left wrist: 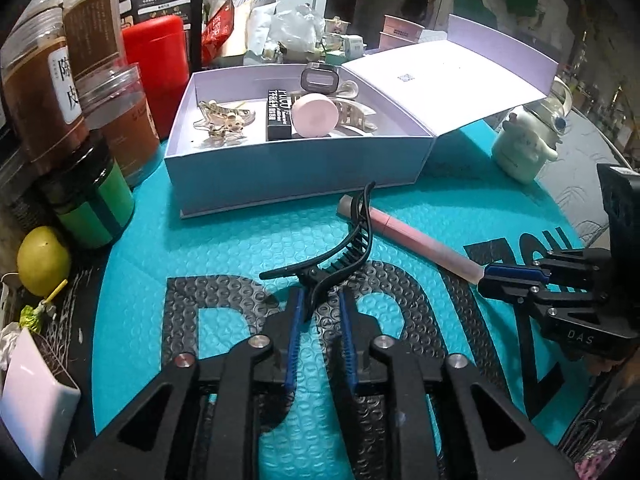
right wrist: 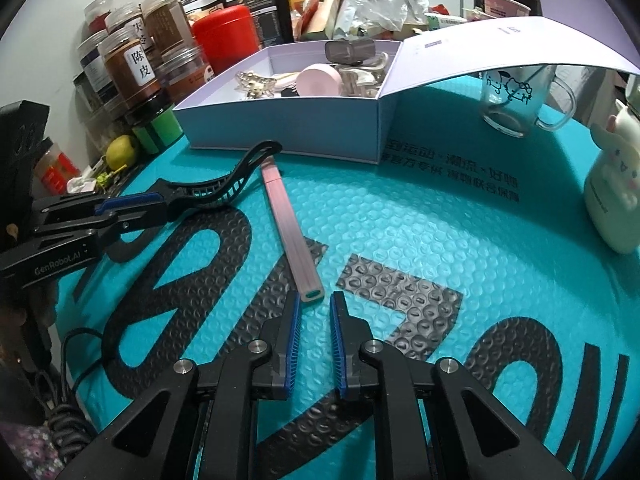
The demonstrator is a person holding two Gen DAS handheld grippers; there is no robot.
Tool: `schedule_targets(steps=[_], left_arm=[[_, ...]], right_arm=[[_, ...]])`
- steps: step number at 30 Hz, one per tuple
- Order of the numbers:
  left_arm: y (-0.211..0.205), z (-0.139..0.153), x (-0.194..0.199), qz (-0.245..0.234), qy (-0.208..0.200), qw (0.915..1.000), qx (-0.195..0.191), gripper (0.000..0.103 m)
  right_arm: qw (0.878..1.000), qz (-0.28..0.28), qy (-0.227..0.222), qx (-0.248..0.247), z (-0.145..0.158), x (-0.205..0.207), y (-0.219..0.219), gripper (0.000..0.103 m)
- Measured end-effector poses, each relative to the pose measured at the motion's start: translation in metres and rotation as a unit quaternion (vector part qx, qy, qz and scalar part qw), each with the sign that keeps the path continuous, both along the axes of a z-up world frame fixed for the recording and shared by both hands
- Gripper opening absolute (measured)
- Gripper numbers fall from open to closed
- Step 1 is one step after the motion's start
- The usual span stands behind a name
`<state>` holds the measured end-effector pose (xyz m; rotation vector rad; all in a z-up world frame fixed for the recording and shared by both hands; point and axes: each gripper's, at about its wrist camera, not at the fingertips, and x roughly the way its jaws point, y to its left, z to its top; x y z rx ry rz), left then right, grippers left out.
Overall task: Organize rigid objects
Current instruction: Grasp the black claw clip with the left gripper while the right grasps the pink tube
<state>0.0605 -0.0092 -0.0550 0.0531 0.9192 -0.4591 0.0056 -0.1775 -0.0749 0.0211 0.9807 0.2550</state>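
We see our right gripper (right wrist: 316,300) nearly closed at the pink tube's (right wrist: 291,226) end, while our left gripper (right wrist: 162,202) clamps the black hair claw (right wrist: 234,178).

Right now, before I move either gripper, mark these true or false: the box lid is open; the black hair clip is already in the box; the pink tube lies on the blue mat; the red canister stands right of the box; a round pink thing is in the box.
1. The box has its lid open. True.
2. The black hair clip is already in the box. False: it is on the mat in front of the box, gripped by the left gripper.
3. The pink tube lies on the blue mat. True.
4. The red canister stands right of the box. False: it stands left of it, beside the jars.
5. A round pink thing is in the box. True.
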Motion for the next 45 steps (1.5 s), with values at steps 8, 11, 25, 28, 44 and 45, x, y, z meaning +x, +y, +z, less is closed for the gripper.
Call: schedule_targets(steps=[8, 11, 25, 28, 44, 45], left_arm=[[-0.010, 0.006, 0.010, -0.023, -0.009, 0.9997, 0.007, 0.078], [-0.015, 0.001, 0.018, -0.034, -0.008, 0.9992, 0.019, 0.078], [-0.025, -0.018, 0.033, -0.055, -0.003, 0.9984, -0.007, 0.067], [-0.027, -0.016, 0.031, -0.048, -0.012, 0.9987, 0.008, 0.045], [0.003, -0.009, 0.006, -0.005, 0.029, 0.9991, -0.029, 0.032], [0.005, -0.008, 0.003, -0.001, 0.024, 0.9994, -0.024, 0.032]], right_arm=[[1.000, -0.004, 0.004, 0.009, 0.000, 0.004, -0.003, 0.023], [1.000, -0.003, 0.004, 0.008, 0.000, 0.006, -0.003, 0.025], [0.999, 0.036, 0.001, -0.020, 0.001, 0.027, 0.010, 0.041], [0.998, 0.050, -0.001, -0.026, 0.000, 0.031, 0.016, 0.041], [0.992, 0.091, -0.016, -0.086, -0.004, 0.042, 0.051, 0.014], [0.993, 0.088, -0.014, -0.082, -0.004, 0.043, 0.051, 0.014]])
